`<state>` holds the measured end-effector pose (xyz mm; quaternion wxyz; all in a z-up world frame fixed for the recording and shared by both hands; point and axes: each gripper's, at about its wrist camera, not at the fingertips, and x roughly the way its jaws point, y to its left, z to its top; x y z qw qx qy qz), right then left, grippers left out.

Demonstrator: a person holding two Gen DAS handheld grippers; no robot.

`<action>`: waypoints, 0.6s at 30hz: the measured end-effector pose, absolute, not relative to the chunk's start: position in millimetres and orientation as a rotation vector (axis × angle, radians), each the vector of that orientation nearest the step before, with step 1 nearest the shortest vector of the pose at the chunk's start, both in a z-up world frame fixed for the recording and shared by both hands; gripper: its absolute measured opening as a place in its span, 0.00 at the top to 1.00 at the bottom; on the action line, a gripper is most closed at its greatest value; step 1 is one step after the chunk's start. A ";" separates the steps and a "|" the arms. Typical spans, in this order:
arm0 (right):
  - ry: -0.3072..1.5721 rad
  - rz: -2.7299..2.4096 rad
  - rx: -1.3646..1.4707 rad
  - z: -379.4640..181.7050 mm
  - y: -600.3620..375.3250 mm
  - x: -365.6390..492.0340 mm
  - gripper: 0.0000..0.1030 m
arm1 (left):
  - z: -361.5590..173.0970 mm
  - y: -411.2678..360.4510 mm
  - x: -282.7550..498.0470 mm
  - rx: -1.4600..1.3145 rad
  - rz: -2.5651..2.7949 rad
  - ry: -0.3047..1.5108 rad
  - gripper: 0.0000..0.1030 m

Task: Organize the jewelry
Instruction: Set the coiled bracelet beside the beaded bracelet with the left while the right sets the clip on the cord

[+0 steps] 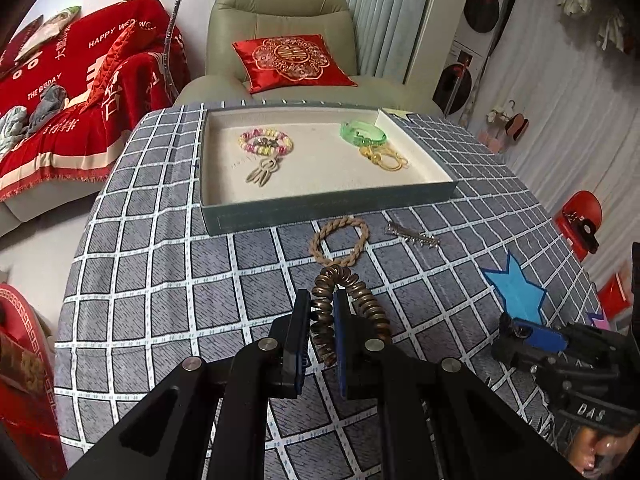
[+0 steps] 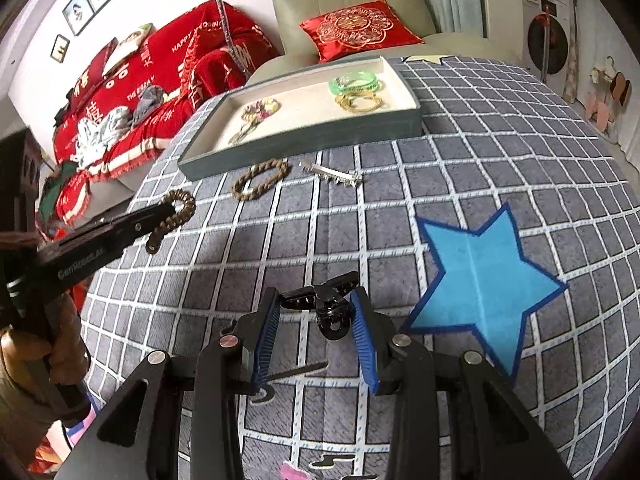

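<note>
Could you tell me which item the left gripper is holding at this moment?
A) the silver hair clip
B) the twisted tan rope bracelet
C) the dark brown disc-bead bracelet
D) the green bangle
C: the left gripper is shut on the dark brown disc-bead bracelet, while the green bangle lies in the tray and the twisted tan rope bracelet and silver hair clip lie on the tablecloth.

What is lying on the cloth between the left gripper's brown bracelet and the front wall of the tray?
A twisted rope bracelet lies there, between the coiled brown bracelet and the tray, as the left wrist view shows.
</note>
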<state>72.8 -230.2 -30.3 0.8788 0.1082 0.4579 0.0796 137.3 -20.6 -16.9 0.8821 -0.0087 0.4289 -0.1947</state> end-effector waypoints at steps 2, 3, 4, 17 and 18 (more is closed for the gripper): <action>0.943 0.167 0.230 -22.6 -233.8 78.3 0.62 | -12.6 -19.0 138.9 -0.021 -0.408 0.886 0.73; 0.939 0.167 0.233 -20.3 -235.0 80.4 0.62 | -9.9 -17.9 140.3 -0.025 -0.409 0.882 0.73; 0.933 0.169 0.240 -15.7 -237.2 84.0 0.62 | -7.9 -16.8 141.3 -0.030 -0.410 0.880 0.73; 0.859 0.190 0.244 46.4 -257.7 154.3 0.62 | 34.9 -11.2 193.1 -0.048 -0.408 0.818 0.73; 0.857 0.189 0.240 49.5 -258.2 161.1 0.62 | 38.1 -12.2 199.4 -0.047 -0.405 0.814 0.73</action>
